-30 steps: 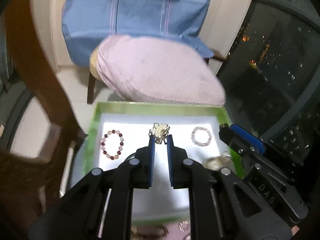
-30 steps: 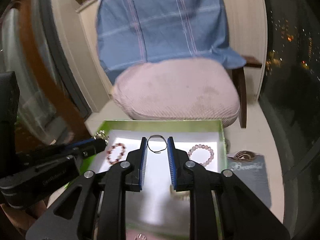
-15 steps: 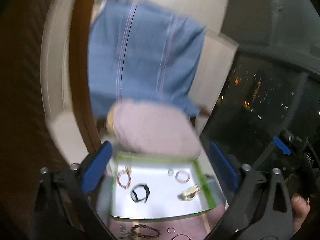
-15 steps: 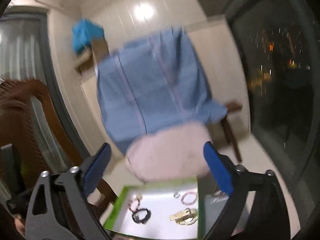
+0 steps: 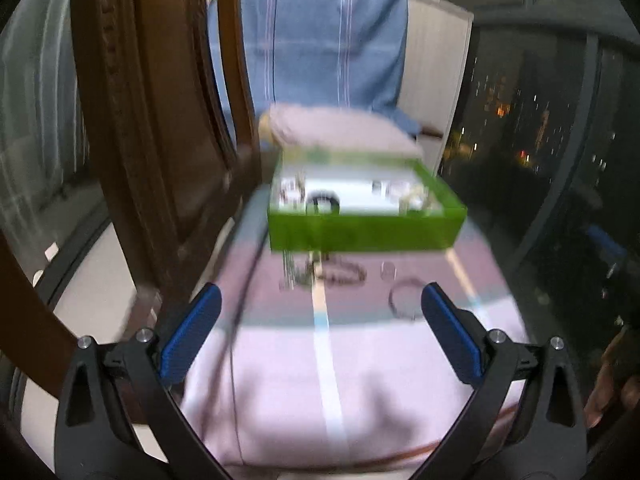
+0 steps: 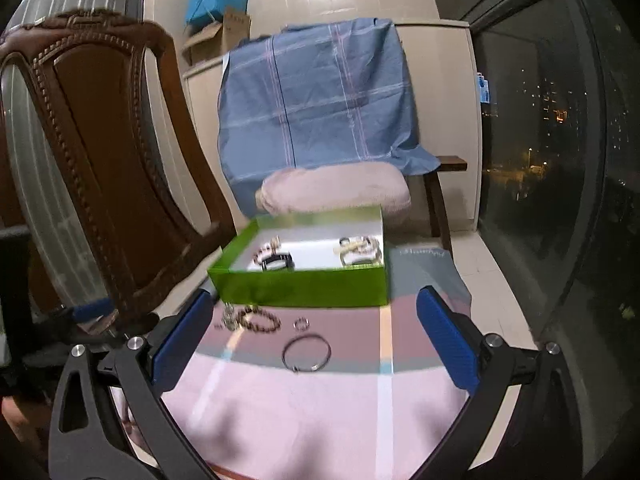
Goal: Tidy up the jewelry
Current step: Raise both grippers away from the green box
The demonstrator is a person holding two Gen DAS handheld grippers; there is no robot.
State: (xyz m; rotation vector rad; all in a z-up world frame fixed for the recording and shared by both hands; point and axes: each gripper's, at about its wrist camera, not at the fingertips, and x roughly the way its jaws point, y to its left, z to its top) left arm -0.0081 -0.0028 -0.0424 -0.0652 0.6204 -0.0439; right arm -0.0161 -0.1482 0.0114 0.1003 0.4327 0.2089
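Green box (image 6: 304, 286) sits ahead of both my grippers, jewelry inside. Left gripper (image 5: 320, 330) spread wide, empty; right gripper (image 6: 314, 328) jaws opening, bangle (image 6: 306, 352) lying loose between them.

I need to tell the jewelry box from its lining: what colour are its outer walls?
Bright green on the box, white inside; clearest in the right wrist view.

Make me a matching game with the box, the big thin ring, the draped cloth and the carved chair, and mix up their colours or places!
Things:
1. box
2. big thin ring
3. draped cloth
4. carved chair

Colours or places:
A. blue, hanging over the furniture behind
B. green outside, white inside, with jewelry in it
C. brown wood, at the left
D. lying on the pink cover in front of the box

Pairs: 1-B, 2-D, 3-A, 4-C
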